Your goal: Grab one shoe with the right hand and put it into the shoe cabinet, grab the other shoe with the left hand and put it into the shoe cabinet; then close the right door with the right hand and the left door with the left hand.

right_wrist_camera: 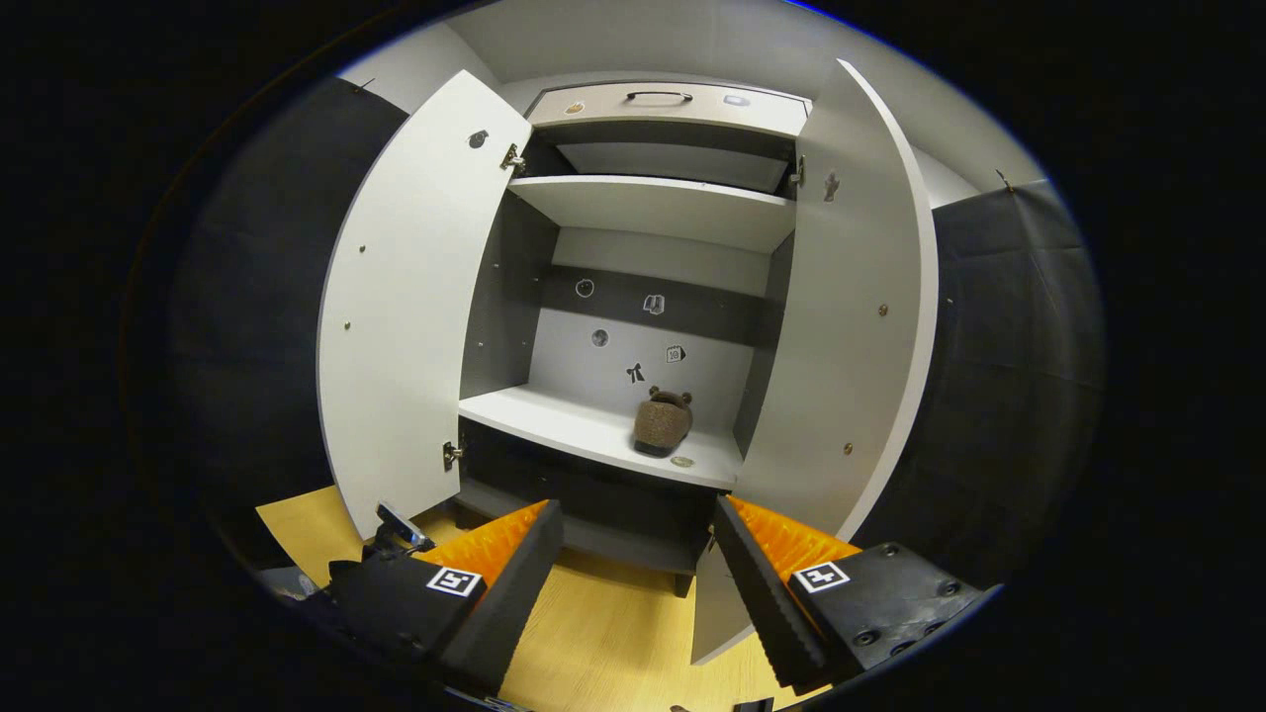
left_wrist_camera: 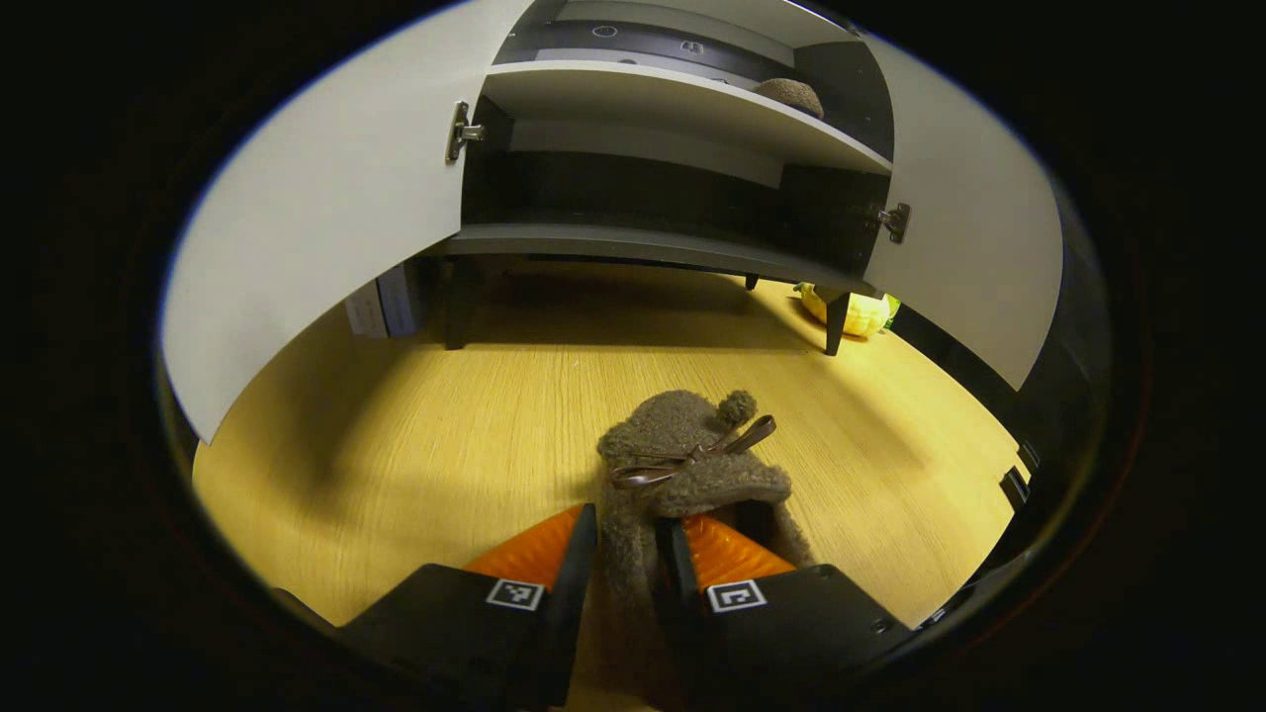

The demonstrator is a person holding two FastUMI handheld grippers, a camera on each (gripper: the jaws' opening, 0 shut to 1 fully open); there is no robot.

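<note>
left gripper [left_wrist_camera: 625, 554] clamped on shoe [left_wrist_camera: 682, 465] heel, toe toward cabinet [left_wrist_camera: 682, 242]. second shoe [right_wrist_camera: 662, 420] on shelf [right_wrist_camera: 554, 420]. right gripper [right_wrist_camera: 638, 569] fingers apart; doors [right_wrist_camera: 406, 297] open.

wood floor [left_wrist_camera: 415, 435], black cloth wall [right_wrist_camera: 1009, 376].

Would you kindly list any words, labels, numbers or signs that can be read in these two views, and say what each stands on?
No readable words or numbers.
Square coded markers on the left gripper and right gripper: patterns, no text.
Small stickers on the shoe cabinet's back panel: too small to read.
Stickers on the drawer front: too small to read.
</note>
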